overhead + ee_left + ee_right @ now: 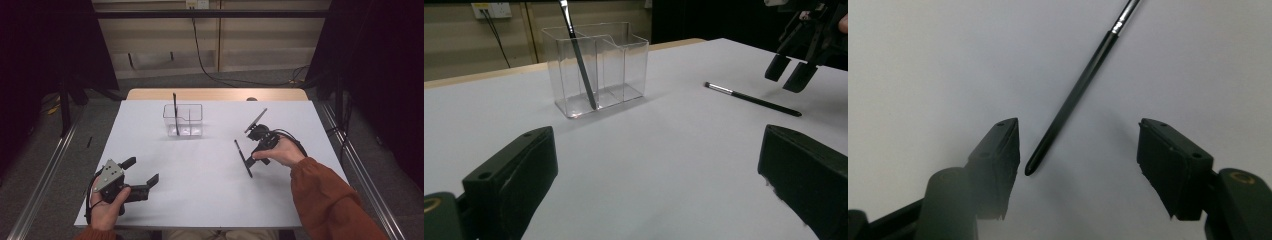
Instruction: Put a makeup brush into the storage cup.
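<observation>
A clear plastic organizer (pixel 190 120) (pixel 624 60) stands on the white table top (pixel 200 190), and a thin dark brush (pixel 175 112) (pixel 580 60) leans upright in its left compartment. A second black brush (pixel 243 158) (pixel 751 99) (pixel 1073 102) lies flat on the table, right of centre. My right gripper (pixel 254 154) (pixel 789 72) (pixel 1078 130) hovers over that brush's handle end. The tip lies between its jaws, close to the left one, and neither pad touches it. My left gripper (pixel 144 170) (pixel 654 150) rests open near the front left, holding nothing.
The white sheet covers a wooden table whose far edge (pixel 215 94) shows behind the organizer. Metal rails (pixel 45 170) run along both sides on the floor. A black cable (pixel 205 65) hangs down the back wall. A person's orange sleeve (pixel 330 200) enters at the bottom right.
</observation>
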The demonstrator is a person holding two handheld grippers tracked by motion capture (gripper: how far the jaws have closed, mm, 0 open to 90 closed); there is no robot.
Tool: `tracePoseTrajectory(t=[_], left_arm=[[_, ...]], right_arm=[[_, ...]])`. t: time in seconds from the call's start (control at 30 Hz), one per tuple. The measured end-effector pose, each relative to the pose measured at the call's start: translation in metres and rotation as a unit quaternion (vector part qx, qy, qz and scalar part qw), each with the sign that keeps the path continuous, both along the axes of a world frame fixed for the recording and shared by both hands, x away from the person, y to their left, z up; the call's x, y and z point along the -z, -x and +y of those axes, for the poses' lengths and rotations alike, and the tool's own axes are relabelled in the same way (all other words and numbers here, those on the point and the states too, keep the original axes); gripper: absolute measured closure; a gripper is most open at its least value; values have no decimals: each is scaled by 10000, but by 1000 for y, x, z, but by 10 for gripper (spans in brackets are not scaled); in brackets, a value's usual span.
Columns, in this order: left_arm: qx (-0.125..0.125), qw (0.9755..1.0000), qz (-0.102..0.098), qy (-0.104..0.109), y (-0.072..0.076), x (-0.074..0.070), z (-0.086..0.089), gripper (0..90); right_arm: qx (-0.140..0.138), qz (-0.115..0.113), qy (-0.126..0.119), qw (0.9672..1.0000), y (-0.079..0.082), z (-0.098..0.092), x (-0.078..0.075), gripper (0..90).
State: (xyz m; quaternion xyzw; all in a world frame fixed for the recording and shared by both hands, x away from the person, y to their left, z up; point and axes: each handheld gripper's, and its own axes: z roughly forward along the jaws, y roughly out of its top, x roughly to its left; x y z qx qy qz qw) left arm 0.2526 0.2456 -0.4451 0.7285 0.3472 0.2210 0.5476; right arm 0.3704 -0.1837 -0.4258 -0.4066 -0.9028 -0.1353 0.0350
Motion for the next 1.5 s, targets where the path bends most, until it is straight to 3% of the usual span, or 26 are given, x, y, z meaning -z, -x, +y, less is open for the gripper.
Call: tracePoseTrajectory(t=[0.07, 0.57, 0.73, 0.93, 1.2, 1.4, 1.5], left_arm=[[-1, 10000, 12, 36, 0, 0, 1, 27], [-42, 10000, -11, 6, -1, 1, 2, 27], [-27, 10000, -6, -1, -1, 1, 2, 27], [-21, 10000, -6, 9, -1, 1, 2, 27], [1, 10000, -12, -33, -1, 1, 1, 27], [-8, 10000, -7, -28, -1, 1, 1, 27], [-2, 10000, -26, -46, -1, 1, 1, 27]], right_arm=[[-3, 122, 94, 9999, 1, 4, 2, 414], [-14, 304, 277, 9992, -1, 18, 16, 542], [-5, 320, 282, 9991, -2, 20, 18, 585], [-1, 331, 503, 9982, -2, 26, 22, 638], [20, 149, 810, 9966, 1, 31, 22, 719], [20, 65, 833, 9965, 1, 31, 24, 776], [249, 172, 837, 9960, -2, 29, 23, 845]])
